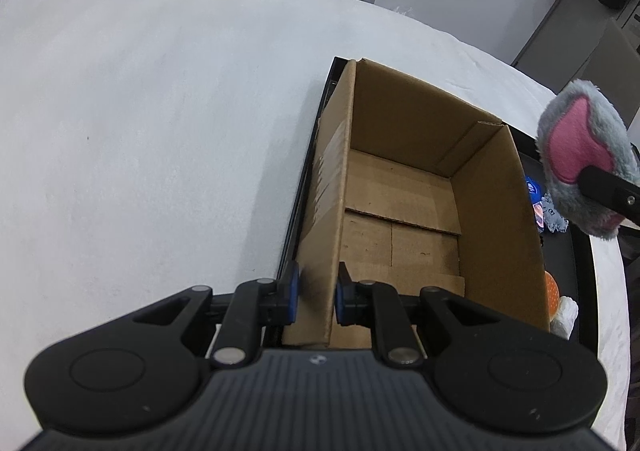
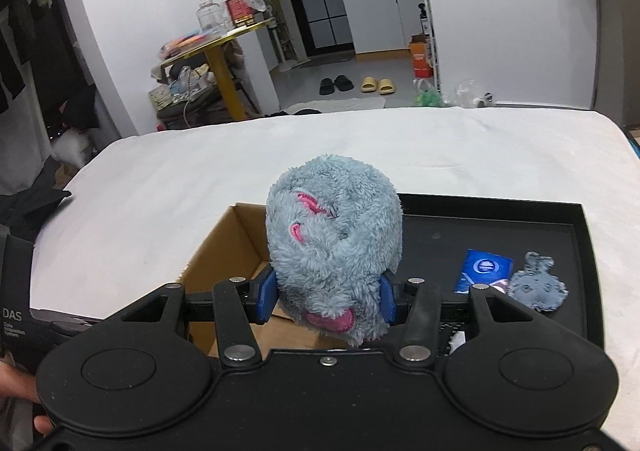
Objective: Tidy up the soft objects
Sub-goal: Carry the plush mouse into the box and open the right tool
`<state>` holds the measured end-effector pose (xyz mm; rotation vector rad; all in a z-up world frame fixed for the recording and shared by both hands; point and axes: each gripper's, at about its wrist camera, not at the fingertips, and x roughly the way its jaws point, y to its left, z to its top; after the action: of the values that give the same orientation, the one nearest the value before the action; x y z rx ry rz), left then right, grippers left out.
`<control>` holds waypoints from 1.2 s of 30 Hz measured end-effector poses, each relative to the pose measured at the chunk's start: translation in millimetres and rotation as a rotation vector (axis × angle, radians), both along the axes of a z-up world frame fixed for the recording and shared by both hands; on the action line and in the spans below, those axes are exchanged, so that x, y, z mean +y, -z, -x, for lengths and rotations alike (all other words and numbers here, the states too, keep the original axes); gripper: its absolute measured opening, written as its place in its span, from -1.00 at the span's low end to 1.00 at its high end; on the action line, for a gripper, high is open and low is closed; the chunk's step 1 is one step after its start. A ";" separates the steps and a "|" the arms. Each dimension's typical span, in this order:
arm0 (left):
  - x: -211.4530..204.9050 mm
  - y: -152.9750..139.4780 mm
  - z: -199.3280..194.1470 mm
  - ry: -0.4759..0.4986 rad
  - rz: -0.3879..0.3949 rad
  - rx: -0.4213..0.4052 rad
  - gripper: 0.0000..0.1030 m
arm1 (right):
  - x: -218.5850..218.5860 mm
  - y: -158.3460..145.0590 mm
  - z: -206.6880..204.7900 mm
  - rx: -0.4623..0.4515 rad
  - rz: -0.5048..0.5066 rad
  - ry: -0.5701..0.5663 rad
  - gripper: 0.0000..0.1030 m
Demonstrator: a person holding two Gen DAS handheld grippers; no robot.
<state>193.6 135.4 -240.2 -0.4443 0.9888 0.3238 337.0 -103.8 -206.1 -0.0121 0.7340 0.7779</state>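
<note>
The right gripper (image 2: pixel 328 297) has its jaws clamped on a grey plush (image 2: pixel 334 243), held in the air above the near corner of the empty box (image 1: pixel 404 187), which sits in a black tray (image 2: pixel 520 227) on the bed (image 1: pixel 140 111). The left gripper (image 1: pixel 316 293) pinches the box's near wall between its jaws, steadying it. To finish well, carry the plush over the middle of the opening, lower it past the rim, then release; keep the left grip firm so the box does not tip. A small grey toy (image 2: pixel 538 287) lies in the tray, still to be packed
</note>
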 end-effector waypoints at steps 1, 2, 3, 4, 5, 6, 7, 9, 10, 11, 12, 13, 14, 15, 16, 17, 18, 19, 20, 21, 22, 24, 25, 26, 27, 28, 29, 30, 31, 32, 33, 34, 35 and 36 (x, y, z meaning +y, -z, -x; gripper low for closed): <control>1.4 1.4 1.0 -0.001 0.004 0.000 -0.69 | 2.3 0.9 0.3 0.003 0.000 -0.005 -0.08; 1.7 1.9 0.6 0.000 0.007 0.001 -0.69 | 5.0 1.5 0.4 0.005 0.001 -0.009 -0.08; 1.9 2.3 -0.6 0.001 0.010 0.004 -0.68 | 6.1 1.5 2.0 0.007 0.001 -0.011 -0.08; 4.1 2.5 0.4 0.002 0.016 0.005 -0.68 | 5.9 2.8 4.8 0.011 -0.001 -0.015 -0.08; 4.8 2.8 -0.7 0.002 0.021 0.007 -0.68 | 8.4 3.3 5.0 0.015 -0.001 -0.020 -0.08; 4.2 3.4 -1.4 0.001 0.025 0.009 -0.68 | 12.9 3.3 5.8 0.015 -0.001 -0.024 -0.07; 6.0 3.8 -1.5 0.001 0.030 0.011 -0.68 | 16.2 4.5 5.9 0.019 0.000 -0.027 -0.07; 8.0 3.4 -1.9 0.002 0.037 0.015 -0.68 | 23.5 6.0 6.1 0.026 0.001 -0.038 -0.07; 9.4 3.6 -1.7 0.004 0.040 0.018 -0.68 | 27.6 7.5 5.8 0.029 0.002 -0.043 -0.07; 9.6 3.6 -2.4 0.006 0.045 0.020 -0.68 | 31.6 9.3 5.5 0.034 0.005 -0.046 -0.07; 10.0 3.5 -2.6 0.008 0.050 0.021 -0.68 | 33.5 10.7 6.7 0.038 0.006 -0.050 -0.07; 10.8 3.5 -2.8 0.011 0.055 0.023 -0.67 | 36.2 12.3 6.7 0.043 0.007 -0.053 -0.07; 11.3 3.7 -3.4 0.013 0.059 0.025 -0.67 | 39.2 14.2 6.2 0.050 0.007 -0.056 -0.07; 12.3 4.1 -3.9 0.014 0.064 0.027 -0.67 | 41.1 16.1 5.2 0.055 0.008 -0.057 -0.07; 14.1 4.6 -4.3 0.012 0.071 0.028 -0.67 | 43.6 17.3 4.8 0.059 0.010 -0.059 -0.07; 15.9 5.2 -4.7 0.009 0.078 0.030 -0.67 | 45.8 18.3 4.7 0.061 0.012 -0.062 -0.07; 17.3 5.9 -5.1 0.008 0.082 0.032 -0.67 | 48.1 19.8 4.4 0.062 0.017 -0.063 -0.07; 17.4 5.8 -4.8 0.007 0.086 0.032 -0.67 | 49.8 21.2 4.0 0.066 0.021 -0.065 -0.07; 18.7 6.4 -5.0 0.004 0.092 0.033 -0.67 | 51.3 22.1 4.5 0.070 0.022 -0.066 -0.07; 20.0 6.9 -5.3 0.001 0.096 0.033 -0.67 | 53.3 23.1 4.0 0.074 0.026 -0.068 -0.07; 20.7 7.0 -5.4 -0.003 0.100 0.033 -0.67 | 54.4 24.1 3.2 0.077 0.030 -0.068 -0.07; 22.3 7.0 -5.5 -0.016 0.108 0.034 -0.67 | 56.9 26.2 2.7 0.084 0.039 -0.069 -0.07; 22.5 6.5 -5.8 -0.022 0.109 0.035 -0.67 | 58.3 26.8 2.6 0.087 0.045 -0.069 -0.07; 22.2 5.8 -6.3 -0.025 0.107 0.036 -0.67 | 60.8 27.1 1.5 0.089 0.050 -0.069 -0.07; 22.2 5.5 -6.9 -0.028 0.105 0.038 -0.67 | 63.3 27.4 1.7 0.092 0.054 -0.069 -0.07; 22.1 5.3 -7.4 -0.031 0.104 0.040 -0.67 | 64.6 27.6 1.8 0.094 0.057 -0.070 -0.07; 21.8 5.3 -7.8 -0.033 0.103 0.043 -0.67 | 66.1 28.0 1.9 0.096 0.059 -0.071 -0.07; 21.5 5.4 -8.5 -0.034 0.104 0.046 -0.67 | 68.0 28.2 2.1 0.099 0.060 -0.071 -0.07; 21.4 5.4 -9.1 -0.037 0.104 0.048 -0.67 | 69.3 29.1 1.7 0.101 0.061 -0.071 -0.07; 20.9 5.1 -8.6 -0.040 0.105 0.049 -0.67 | 70.6 29.8 1.2 0.103 0.060 -0.072 -0.06; 20.3 4.7 -8.7 -0.042 0.105 0.050 -0.67 | 73.8 30.0 1.5 0.105 0.059 -0.074 -0.06; 19.9 4.4 -8.6 -0.046 0.104 0.051 -0.67 | 76.1 30.2 1.9 0.107 0.055 -0.079 -0.05; 19.4 4.5 -8.7 -0.051 0.104 0.052 -0.67 | 76.7 31.6 1.0 0.108 0.053 -0.084 0.00; 18.9 4.1 -8.8 -0.057 0.106 0.055 -0.67 | 79.8 33.1 1.2 0.107 0.055 -0.089 0.07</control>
<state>202.5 154.3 -244.3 -0.5629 1.0513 0.3373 335.8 -24.0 -239.2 -0.0540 0.8609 0.8482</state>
